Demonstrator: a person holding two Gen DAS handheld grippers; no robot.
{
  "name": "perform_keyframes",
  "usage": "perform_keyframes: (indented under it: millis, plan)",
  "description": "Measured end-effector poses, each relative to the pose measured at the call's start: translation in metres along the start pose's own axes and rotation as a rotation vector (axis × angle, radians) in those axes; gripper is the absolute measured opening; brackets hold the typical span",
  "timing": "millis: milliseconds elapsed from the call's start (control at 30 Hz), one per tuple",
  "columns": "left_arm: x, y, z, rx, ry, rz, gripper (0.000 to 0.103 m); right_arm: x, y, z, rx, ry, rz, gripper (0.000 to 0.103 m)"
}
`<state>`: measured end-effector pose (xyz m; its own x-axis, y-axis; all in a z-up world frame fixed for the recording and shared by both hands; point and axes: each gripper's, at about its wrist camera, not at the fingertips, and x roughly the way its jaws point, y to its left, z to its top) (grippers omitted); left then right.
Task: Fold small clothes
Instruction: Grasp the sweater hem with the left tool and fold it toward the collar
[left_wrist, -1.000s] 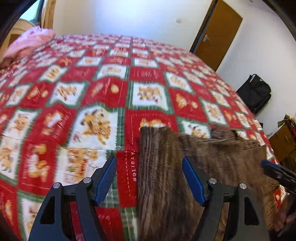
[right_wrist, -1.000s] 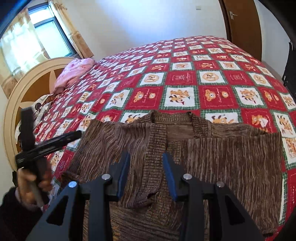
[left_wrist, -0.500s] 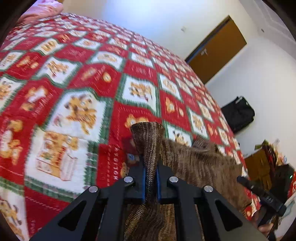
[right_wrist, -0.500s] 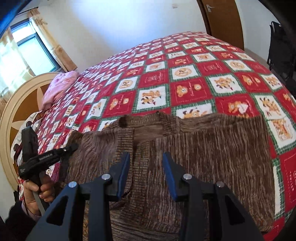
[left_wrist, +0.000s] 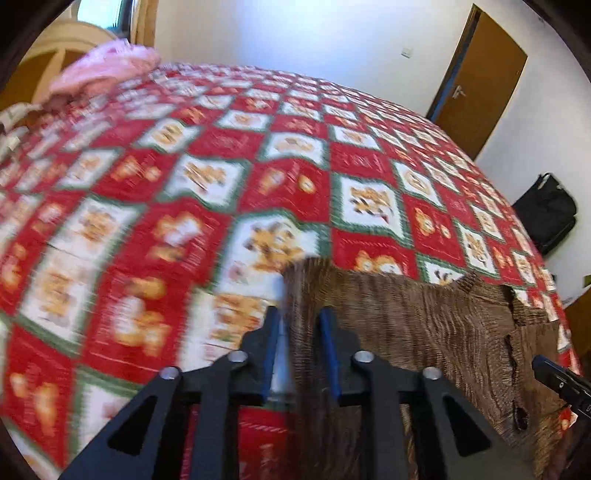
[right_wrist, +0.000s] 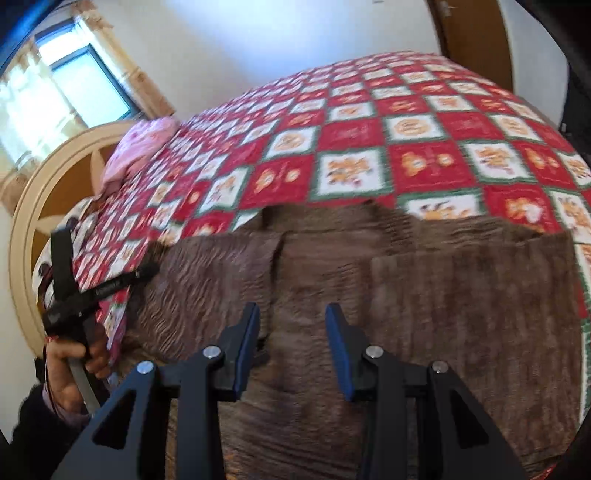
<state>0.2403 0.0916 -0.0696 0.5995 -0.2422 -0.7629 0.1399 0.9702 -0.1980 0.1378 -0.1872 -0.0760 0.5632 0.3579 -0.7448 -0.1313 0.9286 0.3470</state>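
— On the bed, where does the brown knit garment lie?

— Spread flat on the red, green and white patchwork quilt, at its near edge. One front panel is folded over the middle, and the collar points toward the far side of the bed.

— And the left gripper?

— At the garment's left edge. Its jaws have just been opening. The edge of the knit runs up between the blue pads, but a strip of quilt shows beside the left pad, so they stand a little apart and do not press on the cloth.

— What about the right gripper?

— Over the middle of the garment, by the edge of the folded panel. Its jaws are parted wider and nothing is pinched. Whether the tips touch the knit I cannot tell; the view is blurred.

— Anything else in view?

— A hand in a dark sleeve holds the left gripper's handle. A pink pillow lies by the round headboard, under a window. A brown door and a black bag are by the far wall.
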Motion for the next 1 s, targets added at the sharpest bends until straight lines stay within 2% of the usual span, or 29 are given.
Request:
perform_keyframes:
  millis: [67,167,200,267,333,433,467,500,533,667,700,800,1000]
  plan:
    - [-0.025,0.005,0.004,0.020,-0.063,0.015,0.028,0.007,0.004,0.002,-0.011,0.009,0.013,0.042]
    - [-0.058,0.006,0.000,0.018,-0.120,-0.018,0.041,0.027,0.010,0.013,-0.013,0.037,0.049,0.044]
    - [-0.067,0.004,-0.004,0.024,-0.130,-0.026,0.043,0.036,0.010,0.017,0.003,0.045,0.051,0.046]
    - [-0.077,-0.001,-0.014,0.020,-0.136,-0.044,0.043,0.052,0.009,0.024,0.034,0.067,0.075,0.046]
    - [-0.083,-0.005,-0.029,-0.008,-0.126,-0.093,0.043,0.070,0.011,0.029,0.049,0.102,0.078,0.046]
    - [-0.085,-0.017,-0.058,-0.049,-0.073,-0.172,0.043,0.079,0.016,0.038,0.051,0.078,0.046,0.046]
    - [-0.085,-0.023,-0.068,-0.047,-0.059,-0.194,0.043,0.080,0.016,0.040,0.062,0.073,0.047,0.043]
    - [-0.083,-0.032,-0.078,-0.036,-0.043,-0.192,0.043,0.081,0.016,0.042,0.076,0.071,0.056,0.021]
    - [-0.081,-0.039,-0.083,-0.029,-0.034,-0.177,0.043,0.082,0.016,0.042,0.080,0.071,0.053,0.011]
    - [-0.057,-0.066,-0.100,0.056,0.029,-0.064,0.043,0.065,0.029,0.037,0.021,0.005,-0.016,0.011]
    - [-0.054,-0.067,-0.102,0.059,0.033,-0.060,0.043,0.055,0.034,0.036,0.004,-0.023,-0.027,0.011]
    - [-0.044,-0.064,-0.103,0.053,0.023,-0.008,0.043,0.033,0.040,0.039,-0.013,-0.075,-0.014,0.010]
    - [-0.046,-0.051,-0.098,-0.004,0.010,-0.029,0.043,0.001,0.042,0.042,0.006,-0.119,-0.001,0.010]
